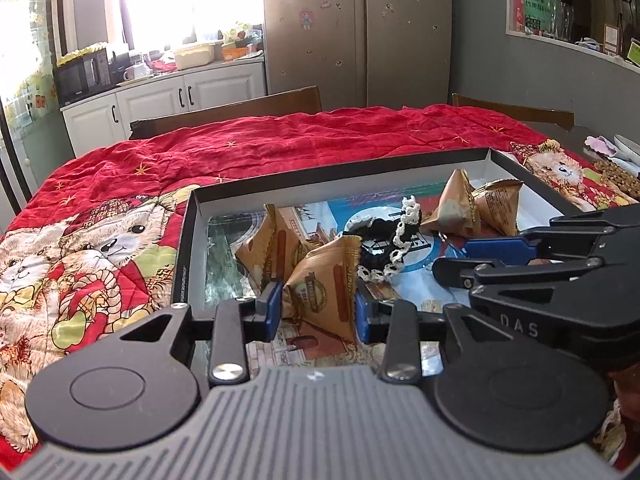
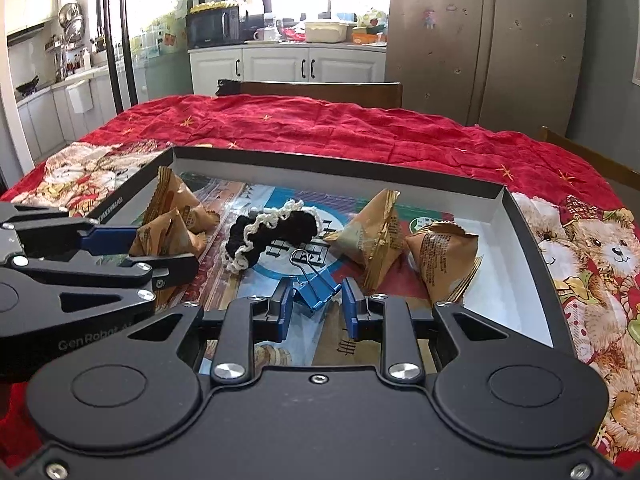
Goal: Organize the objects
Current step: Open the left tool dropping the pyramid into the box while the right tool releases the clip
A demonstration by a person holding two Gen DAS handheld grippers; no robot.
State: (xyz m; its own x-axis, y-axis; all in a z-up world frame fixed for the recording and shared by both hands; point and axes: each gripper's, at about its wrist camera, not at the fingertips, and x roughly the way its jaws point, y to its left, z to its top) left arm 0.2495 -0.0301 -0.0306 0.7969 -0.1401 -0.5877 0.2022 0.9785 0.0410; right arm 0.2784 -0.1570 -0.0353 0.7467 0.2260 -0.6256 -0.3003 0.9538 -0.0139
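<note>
We are working inside the shallow box (image 1: 188, 240) on the red-quilted bench (image 1: 280, 140). Our left gripper (image 1: 318, 308) is pinching a brown snack packet (image 1: 324, 292) in narrow jaws near the box's front edge; our right gripper (image 2: 316, 304) is closing narrowly on a blue binder clip (image 2: 316, 290). We judge both are at the grasp step, and lifting comes next. Only the right view is showing the clip and how the black scrunchie (image 2: 272, 232) lies apart from it.
</note>
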